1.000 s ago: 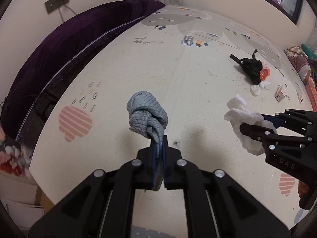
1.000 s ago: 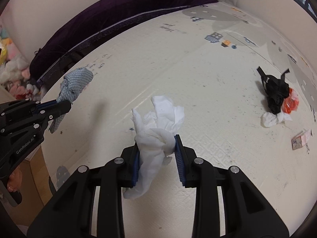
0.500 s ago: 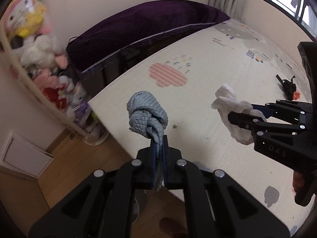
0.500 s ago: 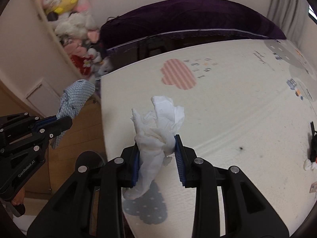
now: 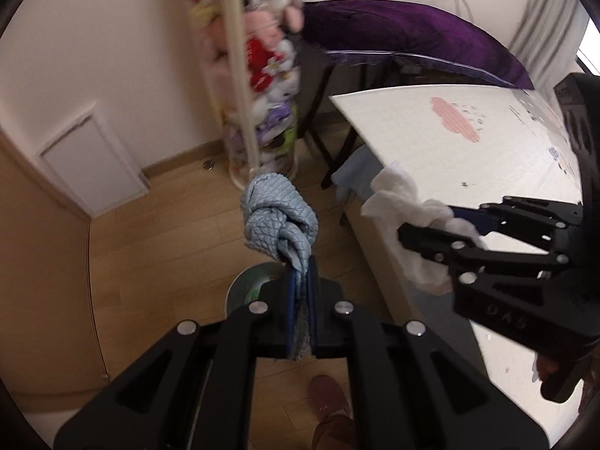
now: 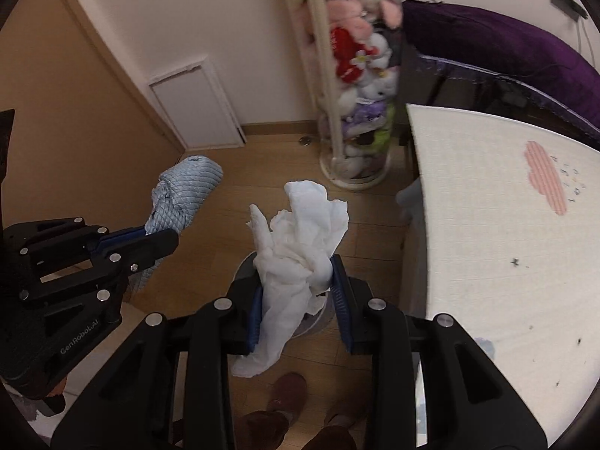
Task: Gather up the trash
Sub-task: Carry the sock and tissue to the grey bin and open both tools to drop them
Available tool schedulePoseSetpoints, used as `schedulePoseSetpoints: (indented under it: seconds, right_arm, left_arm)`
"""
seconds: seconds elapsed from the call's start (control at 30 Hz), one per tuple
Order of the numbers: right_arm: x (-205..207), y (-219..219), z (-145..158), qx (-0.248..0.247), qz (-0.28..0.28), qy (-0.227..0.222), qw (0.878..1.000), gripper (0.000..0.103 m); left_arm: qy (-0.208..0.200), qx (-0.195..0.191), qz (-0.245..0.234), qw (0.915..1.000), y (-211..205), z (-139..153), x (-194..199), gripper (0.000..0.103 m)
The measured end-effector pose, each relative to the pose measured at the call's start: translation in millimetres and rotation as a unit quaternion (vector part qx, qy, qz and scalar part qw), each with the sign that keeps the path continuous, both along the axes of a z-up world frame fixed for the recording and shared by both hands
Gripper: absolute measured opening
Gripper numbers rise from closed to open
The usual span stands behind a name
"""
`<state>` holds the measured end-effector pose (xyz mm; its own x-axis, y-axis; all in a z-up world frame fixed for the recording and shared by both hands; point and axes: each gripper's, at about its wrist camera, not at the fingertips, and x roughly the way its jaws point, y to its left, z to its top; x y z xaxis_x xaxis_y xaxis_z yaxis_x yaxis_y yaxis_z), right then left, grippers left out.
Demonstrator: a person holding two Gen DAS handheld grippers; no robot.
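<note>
We hold a knotted blue-grey cloth (image 5: 279, 221) pinched tight in our left gripper (image 5: 300, 288) and a crumpled white tissue (image 6: 300, 236) clamped in our right gripper (image 6: 296, 292), both above a round bin (image 5: 247, 285) on the wooden floor (image 5: 157, 247). Half a second ago they hung over the play mat (image 6: 498, 225); now we have swung past its edge. The right-wrist view reads "GenRobot.AI", the left "DAS". Only the right view shows both slippers (image 6: 277, 393).
</note>
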<state>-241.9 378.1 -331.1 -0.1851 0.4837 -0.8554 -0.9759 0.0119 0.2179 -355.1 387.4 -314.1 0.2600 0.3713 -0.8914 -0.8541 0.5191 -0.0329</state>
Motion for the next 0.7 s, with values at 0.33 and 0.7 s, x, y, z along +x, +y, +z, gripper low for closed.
schedulePoseSetpoints:
  seconds: [0.33, 0.7]
  right_arm:
    - [-89, 37, -68, -0.032, 0.108, -0.012, 0.994, 0.033]
    - [-109, 45, -87, -0.035, 0.150, -0.034, 0.987, 0.057]
  left_arm:
    - [0.008, -0.024, 0.105, 0.9942, -13, -53, -77, 0.006]
    - [0.006, -0.025, 0.137, 0.9902, -18, -80, -100, 0.006]
